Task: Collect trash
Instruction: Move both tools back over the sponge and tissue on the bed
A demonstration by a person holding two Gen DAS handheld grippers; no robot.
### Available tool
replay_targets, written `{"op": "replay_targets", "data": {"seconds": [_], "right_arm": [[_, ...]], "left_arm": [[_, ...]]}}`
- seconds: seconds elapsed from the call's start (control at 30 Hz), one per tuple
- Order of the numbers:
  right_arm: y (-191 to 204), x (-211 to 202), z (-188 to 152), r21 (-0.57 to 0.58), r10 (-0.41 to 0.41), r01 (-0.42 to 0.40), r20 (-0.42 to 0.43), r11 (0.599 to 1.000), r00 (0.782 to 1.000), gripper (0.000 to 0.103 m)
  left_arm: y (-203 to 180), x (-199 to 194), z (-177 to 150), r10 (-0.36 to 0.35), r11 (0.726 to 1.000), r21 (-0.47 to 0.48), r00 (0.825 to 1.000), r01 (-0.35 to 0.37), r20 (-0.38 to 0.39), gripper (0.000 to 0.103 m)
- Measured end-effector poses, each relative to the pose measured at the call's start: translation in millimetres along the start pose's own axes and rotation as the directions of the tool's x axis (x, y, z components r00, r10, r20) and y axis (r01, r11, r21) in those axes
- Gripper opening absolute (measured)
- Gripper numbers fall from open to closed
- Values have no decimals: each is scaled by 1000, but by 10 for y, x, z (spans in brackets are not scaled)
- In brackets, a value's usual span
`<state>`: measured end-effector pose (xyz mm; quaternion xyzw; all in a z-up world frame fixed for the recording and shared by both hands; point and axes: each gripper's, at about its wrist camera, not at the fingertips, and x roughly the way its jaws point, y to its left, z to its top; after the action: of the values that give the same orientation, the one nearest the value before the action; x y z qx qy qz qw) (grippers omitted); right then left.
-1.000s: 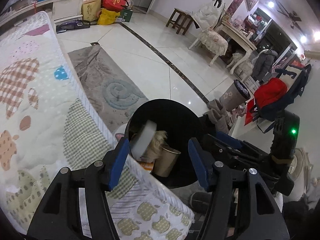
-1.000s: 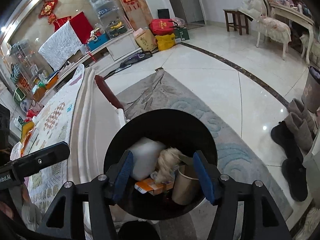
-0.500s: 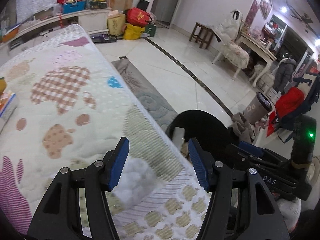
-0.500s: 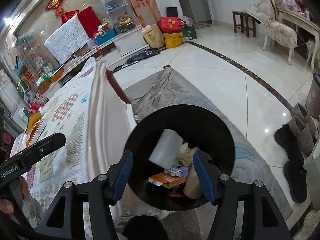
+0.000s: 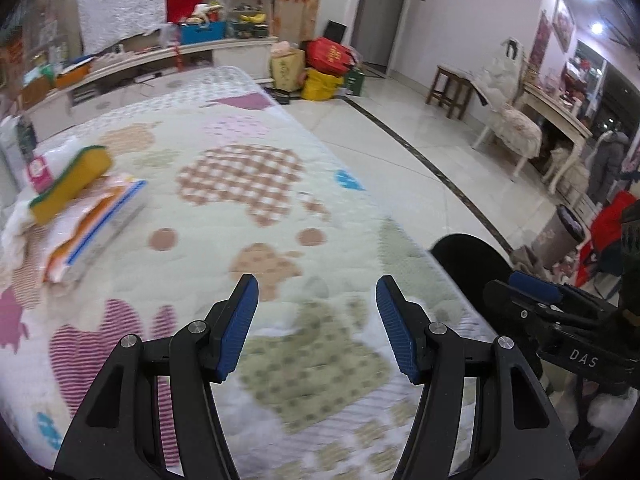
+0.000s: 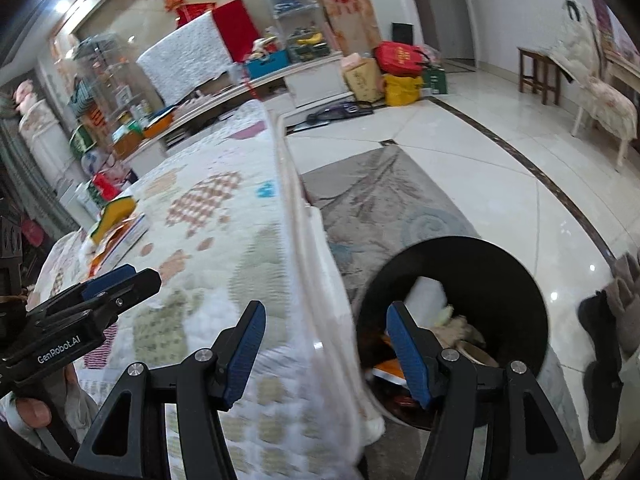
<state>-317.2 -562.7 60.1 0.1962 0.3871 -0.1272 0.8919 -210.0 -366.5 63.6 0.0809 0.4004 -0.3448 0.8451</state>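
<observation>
Grippers: your left gripper and right gripper both have jaws apart, nothing between the pads. Left hangs over the patchwork quilt, right over its floor-side edge. Black trash bin sits on the rug against that edge, holding trash; a yellow sponge and tissue packs lie near the quilt's far left edge.

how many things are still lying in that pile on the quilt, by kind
yellow-and-green sponge: 1
flat packet with orange and blue print: 1
small pink-and-white packet: 1
white cloth or tissue, edge of the pile: 1
total: 4, as far as the blur allows; more could be hidden underneath
</observation>
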Motion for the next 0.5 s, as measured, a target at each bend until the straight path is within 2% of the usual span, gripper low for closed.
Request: {"op": "replay_targets", "data": {"seconds": [0.07, 0.2, 0.3, 0.5], "right_arm": [[136, 47, 22, -19, 15, -16, -3, 1000, 1000, 61], [409, 135, 54, -52, 53, -54, -9, 997, 999, 70], [606, 213, 78, -80, 78, -79, -20, 994, 997, 70], [917, 440, 102, -128, 122, -130, -68, 983, 990, 70]], "left_arm": [[118, -39, 5, 7, 1000, -18, 1000, -7, 4, 60], [427, -126, -12, 22, 997, -72, 1000, -21, 3, 60], [634, -207, -65, 35, 994, -101, 999, -35, -3, 60], [1308, -370, -110, 83, 981, -174, 996, -85, -17, 60]]}}
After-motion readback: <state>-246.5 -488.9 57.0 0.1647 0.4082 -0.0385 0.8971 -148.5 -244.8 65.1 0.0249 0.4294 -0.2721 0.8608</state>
